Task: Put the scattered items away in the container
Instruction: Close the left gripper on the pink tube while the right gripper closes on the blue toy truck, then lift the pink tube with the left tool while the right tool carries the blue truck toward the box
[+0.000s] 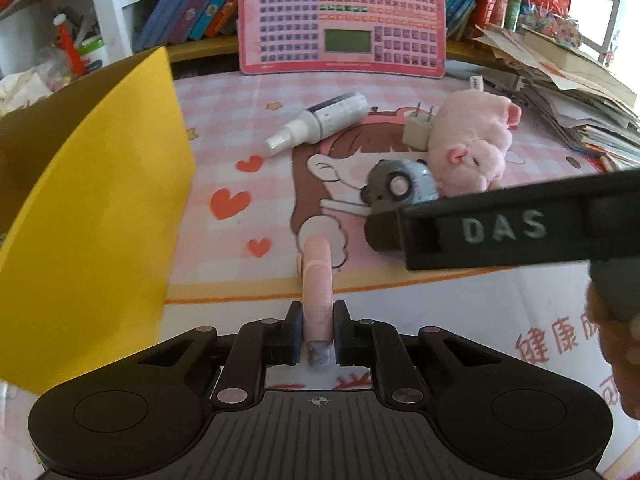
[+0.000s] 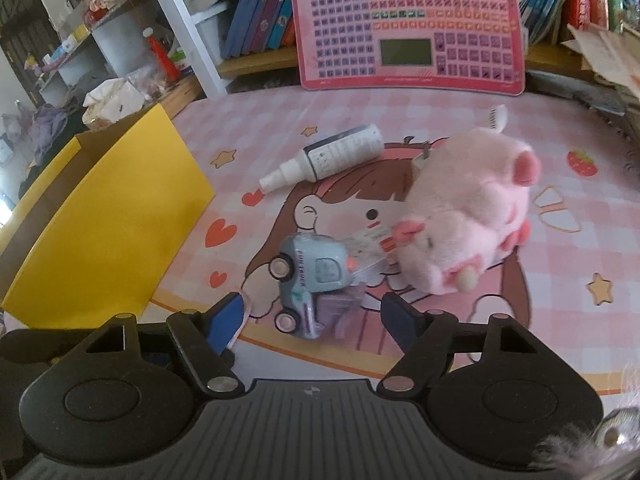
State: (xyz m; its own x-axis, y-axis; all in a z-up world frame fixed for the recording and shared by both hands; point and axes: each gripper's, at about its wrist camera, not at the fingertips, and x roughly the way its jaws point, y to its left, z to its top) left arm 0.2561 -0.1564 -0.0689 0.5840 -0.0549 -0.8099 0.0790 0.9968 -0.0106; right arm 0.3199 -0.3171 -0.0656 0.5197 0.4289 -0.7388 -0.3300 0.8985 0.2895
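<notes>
My left gripper is shut on a thin pink round item, held on edge above the mat, right of the yellow box. My right gripper is open, its jaws on either side of a small blue-grey toy truck lying on the mat. The truck also shows in the left wrist view, partly behind the right gripper's black body. A pink plush pig lies right of the truck. A white spray bottle lies further back. A white plug adapter sits by the pig.
The yellow box stands open at the left. A pink toy keyboard board leans against bookshelves at the back. Stacked papers and books crowd the right edge. A clear packet lies under the truck and pig.
</notes>
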